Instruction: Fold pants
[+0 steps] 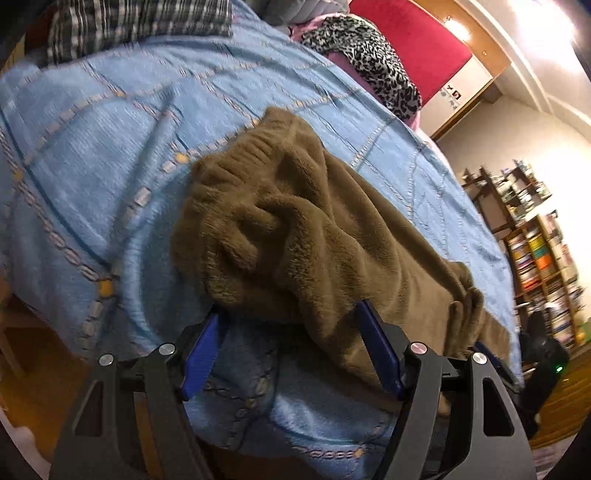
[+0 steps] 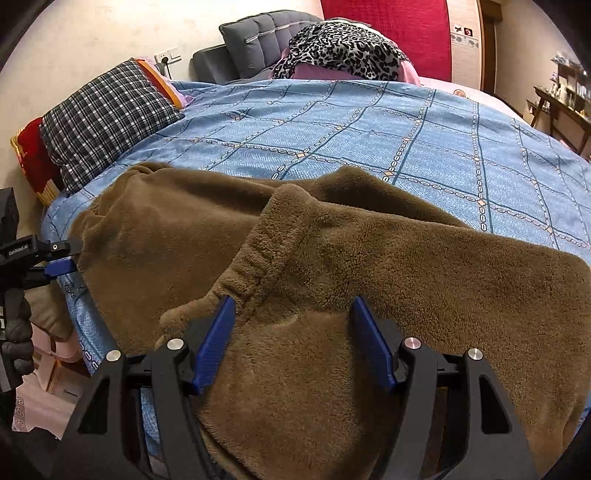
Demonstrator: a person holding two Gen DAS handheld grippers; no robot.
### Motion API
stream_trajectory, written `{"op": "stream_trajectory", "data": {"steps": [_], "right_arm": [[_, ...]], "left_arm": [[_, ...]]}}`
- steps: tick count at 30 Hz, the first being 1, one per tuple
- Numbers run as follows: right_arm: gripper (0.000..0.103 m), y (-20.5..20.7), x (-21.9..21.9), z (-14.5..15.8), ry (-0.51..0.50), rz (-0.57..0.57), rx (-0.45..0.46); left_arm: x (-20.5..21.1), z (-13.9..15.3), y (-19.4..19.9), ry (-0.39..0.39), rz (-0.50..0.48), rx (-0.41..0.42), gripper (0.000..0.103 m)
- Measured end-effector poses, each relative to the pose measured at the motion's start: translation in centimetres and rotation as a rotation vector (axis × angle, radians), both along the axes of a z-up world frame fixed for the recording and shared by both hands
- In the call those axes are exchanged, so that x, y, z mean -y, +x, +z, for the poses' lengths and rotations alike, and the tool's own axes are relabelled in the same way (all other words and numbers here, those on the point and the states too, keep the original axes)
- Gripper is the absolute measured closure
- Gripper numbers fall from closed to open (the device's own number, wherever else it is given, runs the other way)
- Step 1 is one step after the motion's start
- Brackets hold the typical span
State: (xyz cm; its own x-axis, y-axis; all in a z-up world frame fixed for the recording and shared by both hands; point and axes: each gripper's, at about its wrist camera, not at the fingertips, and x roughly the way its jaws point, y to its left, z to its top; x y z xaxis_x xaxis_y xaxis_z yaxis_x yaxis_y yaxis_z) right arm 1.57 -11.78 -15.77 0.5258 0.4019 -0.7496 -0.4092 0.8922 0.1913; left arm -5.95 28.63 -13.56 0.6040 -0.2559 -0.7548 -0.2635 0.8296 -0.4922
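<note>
Currently both our left gripper point(image 1: 290, 325) and right gripper point(image 2: 293, 314) are spread wide over the pants point(image 2: 332, 266); closing shallow risks pinching one fleece layer only.

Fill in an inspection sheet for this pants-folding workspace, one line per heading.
Surface: blue patterned bedspread, wrinkled near the edge.
Job's things: brown fleece pants, bunched, not yet folded flat.
Clutter: plaid pillow, leopard-print cloth.
Grippers: left gripper and right gripper open, fingers straddling the pants.
Cables: nothing seen.
Surroundings: grey headboard cushion, bookshelves, red wall panel.
</note>
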Motion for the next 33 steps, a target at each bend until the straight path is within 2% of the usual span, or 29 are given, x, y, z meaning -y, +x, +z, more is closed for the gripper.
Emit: {"op": "stream_trajectory", "data": {"steps": [1,3,8,17,25,26,28,30,33], "right_arm": [[0.036,0.0,0.1,0.0,0.003,-0.002,-0.001],[0.036,-0.1,0.2,-0.1,0.008,-0.006,-0.001],[0.036,-0.1,0.4,0.0,0.014,-0.016,-0.001],[0.036,-0.1,0.7,0.0,0.024,-0.020,0.001],[0.036,-0.1,0.7,-0.1,0.032,-0.026,0.002],[0.036,-0.1,0.7,-0.1,0.032,-0.026,0.002],[0.036,-0.1,0.7,-0.1,0.033,-0.026,0.002],[0.036,-0.1,0.8,0.0,0.034,-0.026,0.002],[0.036,-0.1,0.9,0.3,0.042,-0.031,0.000]], "left_arm": [[0.0,-0.3,0.2,-0.026,-0.006,-0.002,0.022],[0.0,-0.7,0.5,-0.077,-0.011,0.010,0.018],[-0.5,-1.1,1.8,-0.148,0.016,0.034,0.016],[-2.6,-0.1,4.6,-0.220,0.106,0.094,0.015],[-2.9,-1.3,5.5,-0.221,0.131,0.108,0.016],[-2.8,-1.2,5.7,-0.222,0.132,0.116,0.018],[-2.9,-1.4,6.0,-0.230,0.126,0.106,0.067],[-3.0,-1.7,6.2,-0.276,0.117,0.103,0.075],[-2.2,0.2,5.8,-0.215,0.088,0.152,0.080]]}}
